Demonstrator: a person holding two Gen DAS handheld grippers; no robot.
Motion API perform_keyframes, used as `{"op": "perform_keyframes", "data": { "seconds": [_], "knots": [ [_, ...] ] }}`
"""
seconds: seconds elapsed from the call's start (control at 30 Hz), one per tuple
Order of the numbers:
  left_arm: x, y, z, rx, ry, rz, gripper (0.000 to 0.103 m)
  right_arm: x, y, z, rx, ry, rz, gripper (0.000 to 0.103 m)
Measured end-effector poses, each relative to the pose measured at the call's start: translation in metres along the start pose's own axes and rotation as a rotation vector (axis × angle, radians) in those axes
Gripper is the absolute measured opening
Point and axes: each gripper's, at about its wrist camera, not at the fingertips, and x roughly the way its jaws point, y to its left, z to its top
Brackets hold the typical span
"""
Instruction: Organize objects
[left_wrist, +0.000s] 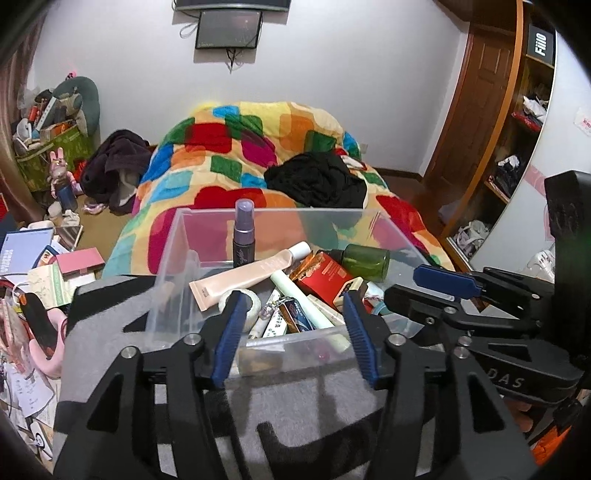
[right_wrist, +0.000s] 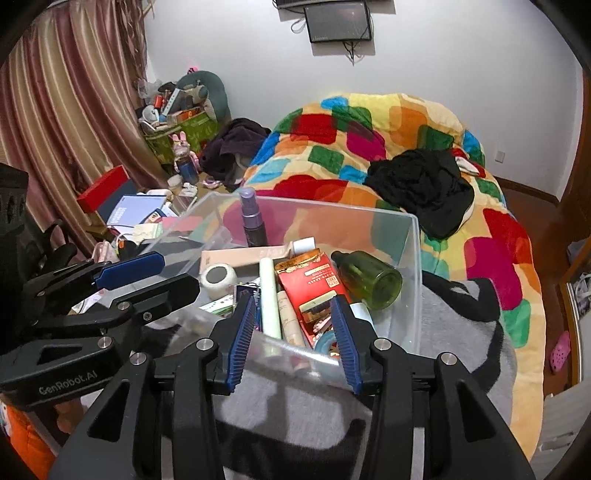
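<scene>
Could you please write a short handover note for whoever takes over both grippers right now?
Left gripper: open, nothing between its pads, poised over the near rim of the clear plastic bin.
Right gripper: open too, empty, at the same near rim, beside the left one.
The bin sits on a grey cloth in front of the bed. Inside: purple spray bottle upright at the back; peach tube, red box, green bottle and small tubes lying jumbled.
Done: items are gathered in the bin.
Left: apparently sorting that jumble; neither gripper holds anything yet.
</scene>
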Motion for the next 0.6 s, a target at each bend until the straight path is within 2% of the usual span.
{"op": "perform_keyframes", "data": {
  "seconds": [0.13,0.27,0.37,0.5,0.6],
  "knots": [
    [-0.017,-0.002,-0.005,0.005,-0.043,0.016,0.068,-0.019,0.005,-0.004,-0.023,-0.036,-0.005,0.045],
    [-0.033,-0.003,-0.014,0.005,-0.080,0.031,0.080,-0.037,0.008,-0.011,-0.032,-0.076,-0.010,0.065],
    [-0.041,-0.004,-0.022,0.002,-0.100,0.042,0.088,-0.048,0.011,-0.017,-0.035,-0.098,-0.019,0.072],
    [-0.047,-0.004,-0.033,-0.005,-0.109,0.052,0.093,-0.055,0.013,-0.023,-0.036,-0.113,-0.025,0.080],
    [-0.048,-0.004,-0.040,-0.015,-0.103,0.055,0.095,-0.057,0.013,-0.031,-0.030,-0.118,-0.031,0.082]
  ]
}}
